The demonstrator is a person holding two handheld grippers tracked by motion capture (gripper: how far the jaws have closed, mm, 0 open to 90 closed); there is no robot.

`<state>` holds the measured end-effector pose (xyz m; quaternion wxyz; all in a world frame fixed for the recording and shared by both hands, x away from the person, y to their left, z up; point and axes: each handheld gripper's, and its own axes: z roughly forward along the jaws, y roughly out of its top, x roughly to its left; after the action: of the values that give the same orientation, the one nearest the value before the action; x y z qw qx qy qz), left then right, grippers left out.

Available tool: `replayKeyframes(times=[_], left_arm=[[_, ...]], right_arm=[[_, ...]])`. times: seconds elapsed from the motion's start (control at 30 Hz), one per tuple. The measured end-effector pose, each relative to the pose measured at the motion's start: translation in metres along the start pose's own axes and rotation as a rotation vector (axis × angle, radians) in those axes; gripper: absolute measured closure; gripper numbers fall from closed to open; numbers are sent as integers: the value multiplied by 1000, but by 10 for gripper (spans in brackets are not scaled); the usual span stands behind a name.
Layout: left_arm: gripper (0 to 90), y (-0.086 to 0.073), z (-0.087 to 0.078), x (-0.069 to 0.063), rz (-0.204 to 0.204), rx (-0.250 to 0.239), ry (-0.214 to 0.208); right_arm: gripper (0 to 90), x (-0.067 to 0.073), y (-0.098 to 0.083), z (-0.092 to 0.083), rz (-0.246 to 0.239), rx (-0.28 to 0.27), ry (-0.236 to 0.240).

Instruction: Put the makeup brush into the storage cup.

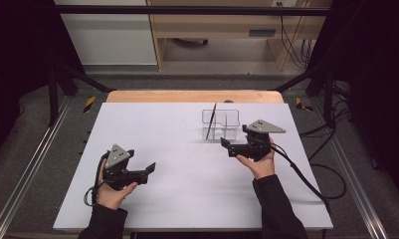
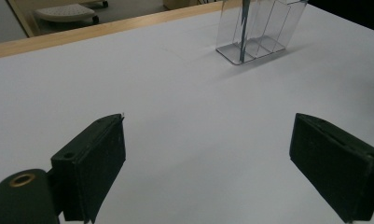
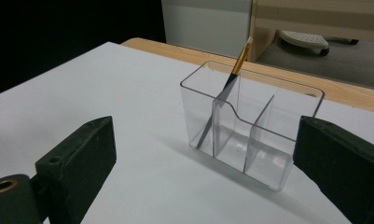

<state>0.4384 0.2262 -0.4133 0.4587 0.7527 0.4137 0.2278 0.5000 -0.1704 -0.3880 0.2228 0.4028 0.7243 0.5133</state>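
Nearest the camera in the high view, two dark-sleeved forearms come in from the bottom edge, each hand holding a black two-jaw gripper over the large white sheet (image 1: 187, 149) that covers the light wooden table (image 1: 194, 96). The sheet is the biggest thing here, and a strip of the tabletop shows past its far edge.

The left gripper (image 1: 148, 172), held in the person's left hand (image 1: 111, 191), sits low over the near-left part of the sheet. In the left gripper view its two black jaws stand wide apart with bare white sheet between them, gripping nothing. The right gripper (image 1: 227, 148), held in the right hand (image 1: 259, 164), is over the right part of the sheet, just beside the clear plastic organiser box (image 1: 220, 125) and on its near side. In the right gripper view (image 3: 203, 186) its jaws are also spread wide and empty, and the box stands beyond them, untouched.

The box (image 3: 250, 126) rests upright on the sheet toward the far right, with clear dividers splitting it into compartments. A thin dark pencil with a gold band and pale tip (image 3: 224, 100) leans tilted in the box's left end compartment as that view shows it, its lower end on the box floor and its upper end poking out above the rim. In the left gripper view the box (image 2: 257, 32) and pencil (image 2: 243, 32) appear well beyond the jaws.
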Motion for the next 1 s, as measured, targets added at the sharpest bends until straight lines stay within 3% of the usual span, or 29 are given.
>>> replayKeyframes(times=[0.27, 1.0], left_arm=[[97, -1, 1, 0, 1, 5, 2], [93, -3, 2, 0, -1, 3, 3]], right_arm=[[59, -3, -13, -17, -21, 22, 7], [58, -19, -45, -52, 16, 20, -4]])
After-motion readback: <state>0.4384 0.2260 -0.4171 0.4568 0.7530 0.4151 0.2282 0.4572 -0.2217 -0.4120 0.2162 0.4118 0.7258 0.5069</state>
